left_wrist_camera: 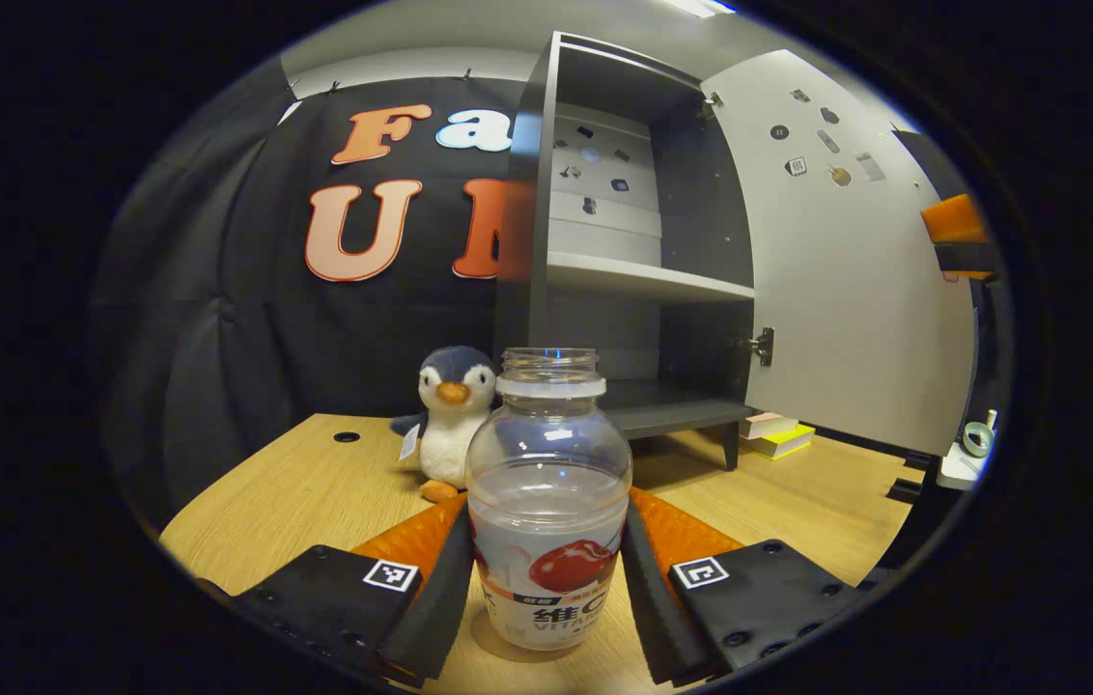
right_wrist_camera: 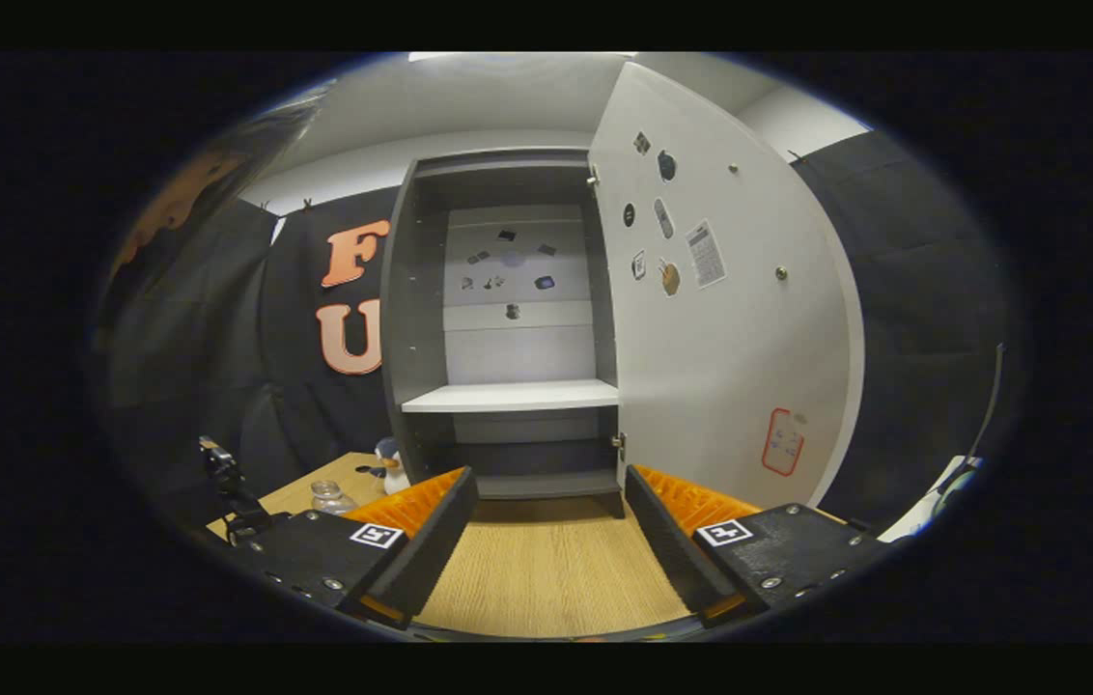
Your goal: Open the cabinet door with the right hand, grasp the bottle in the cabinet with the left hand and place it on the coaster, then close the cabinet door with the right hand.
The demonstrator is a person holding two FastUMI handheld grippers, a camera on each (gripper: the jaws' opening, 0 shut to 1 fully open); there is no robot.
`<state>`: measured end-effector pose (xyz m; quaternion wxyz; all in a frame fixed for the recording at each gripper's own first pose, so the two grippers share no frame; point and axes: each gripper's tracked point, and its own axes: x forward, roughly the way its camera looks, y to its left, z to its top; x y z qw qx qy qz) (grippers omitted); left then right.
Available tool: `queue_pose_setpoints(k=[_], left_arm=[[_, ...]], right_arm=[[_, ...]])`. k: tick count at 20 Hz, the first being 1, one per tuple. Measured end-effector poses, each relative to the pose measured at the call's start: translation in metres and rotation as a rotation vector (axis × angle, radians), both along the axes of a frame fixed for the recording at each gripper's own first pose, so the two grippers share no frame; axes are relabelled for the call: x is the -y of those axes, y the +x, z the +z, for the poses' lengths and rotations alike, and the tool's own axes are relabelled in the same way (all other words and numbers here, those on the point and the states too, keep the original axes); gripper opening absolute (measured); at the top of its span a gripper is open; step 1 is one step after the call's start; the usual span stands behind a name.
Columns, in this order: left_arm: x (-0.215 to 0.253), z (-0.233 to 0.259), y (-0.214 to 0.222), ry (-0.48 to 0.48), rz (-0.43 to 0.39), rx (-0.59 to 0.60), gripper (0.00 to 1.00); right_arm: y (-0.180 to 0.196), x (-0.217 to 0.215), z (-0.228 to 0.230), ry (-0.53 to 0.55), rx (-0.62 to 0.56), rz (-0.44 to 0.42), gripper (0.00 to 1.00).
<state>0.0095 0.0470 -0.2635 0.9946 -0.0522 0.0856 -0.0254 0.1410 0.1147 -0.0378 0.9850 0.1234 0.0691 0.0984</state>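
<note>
The bottle (left_wrist_camera: 548, 502) stands upright on the counter (left_wrist_camera: 315, 492) between the fingers of the left claw (left_wrist_camera: 546, 565), on what looks like a pale round coaster (left_wrist_camera: 493, 639) peeking out under its base. Whether the black pads press on the bottle or stand just beside it I cannot tell from the left gripper view; the gaps are very thin. The bottle is out of the cabinet (left_wrist_camera: 604, 241), whose door (left_wrist_camera: 836, 261) hangs wide open, with a toy penguin (left_wrist_camera: 450, 415) near the bottle's far side.

The step in hand appears to be setting the bottle down and letting go. To do it well, the left claw should spread evenly, so neither pad drags the light, uncapped bottle sideways, and then back straight out along its own line, away from the penguin.

The right claw (right_wrist_camera: 551, 541) is held wide with nothing between its fingers, facing the cabinet's lower opening over bare counter. For closing, it should reach the door's (right_wrist_camera: 730, 319) free edge and push smoothly, once the left claw is clear.
</note>
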Motion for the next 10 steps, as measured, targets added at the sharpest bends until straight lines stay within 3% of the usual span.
queue_pose_setpoints(k=[10], left_arm=[[-0.006,-0.026,0.009,0.063,-0.016,0.02,0.81]], right_arm=[[0.006,0.002,-0.015,-0.024,-0.065,-0.029,0.95]])
